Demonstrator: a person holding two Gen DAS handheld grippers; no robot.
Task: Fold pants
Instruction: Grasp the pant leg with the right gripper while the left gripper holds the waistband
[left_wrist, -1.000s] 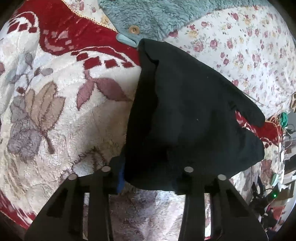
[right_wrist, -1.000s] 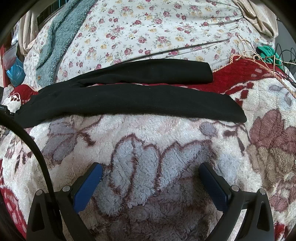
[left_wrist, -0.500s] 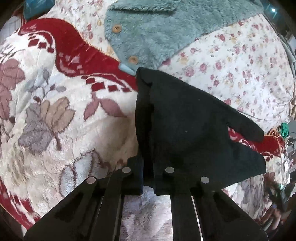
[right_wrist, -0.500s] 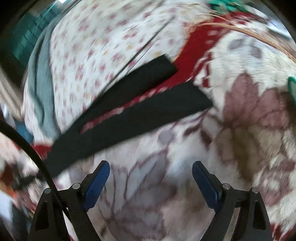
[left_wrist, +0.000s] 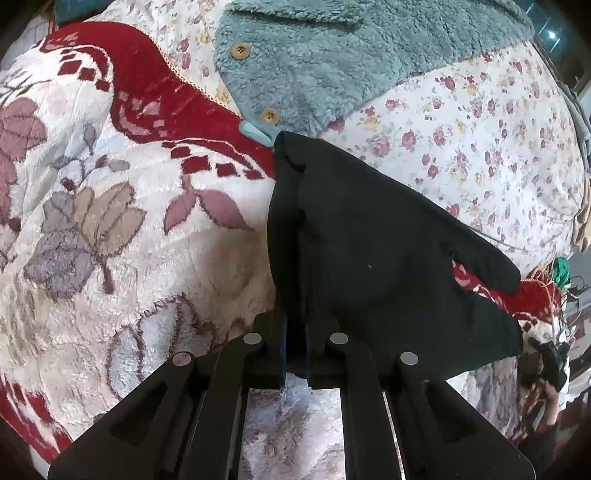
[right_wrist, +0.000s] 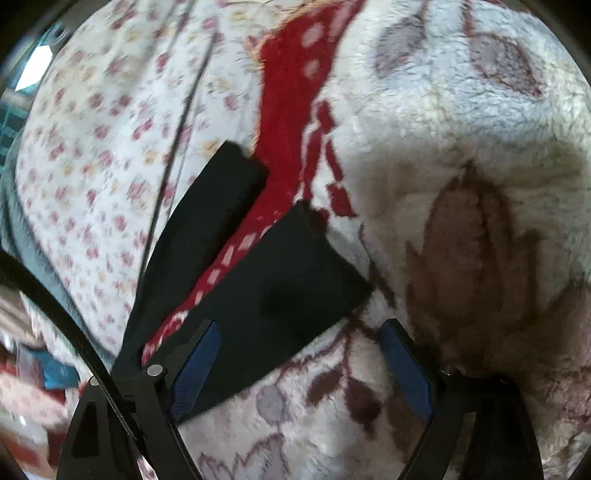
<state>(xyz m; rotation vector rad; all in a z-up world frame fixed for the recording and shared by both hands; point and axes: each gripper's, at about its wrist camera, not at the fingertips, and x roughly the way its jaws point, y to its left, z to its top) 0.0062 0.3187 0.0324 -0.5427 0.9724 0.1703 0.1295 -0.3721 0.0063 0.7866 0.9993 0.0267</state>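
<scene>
Clamping the waist edge of the black pants (left_wrist: 369, 258), the left gripper (left_wrist: 295, 354) has its jaws pressed together on the cloth, and its fingertips are hidden in the dark folds. The pants lie on a plush flowered blanket (left_wrist: 110, 221) on the bed, their two legs spread toward a rose-print sheet (left_wrist: 480, 129); a teal fleece garment (left_wrist: 332, 62) touches their far corner. The right gripper (right_wrist: 299, 365), jaws apart and lately narrowing a little, hovers over one leg's hem, its pads touching nothing. That view is motion-blurred, so the sheet's pattern is smeared.
</scene>
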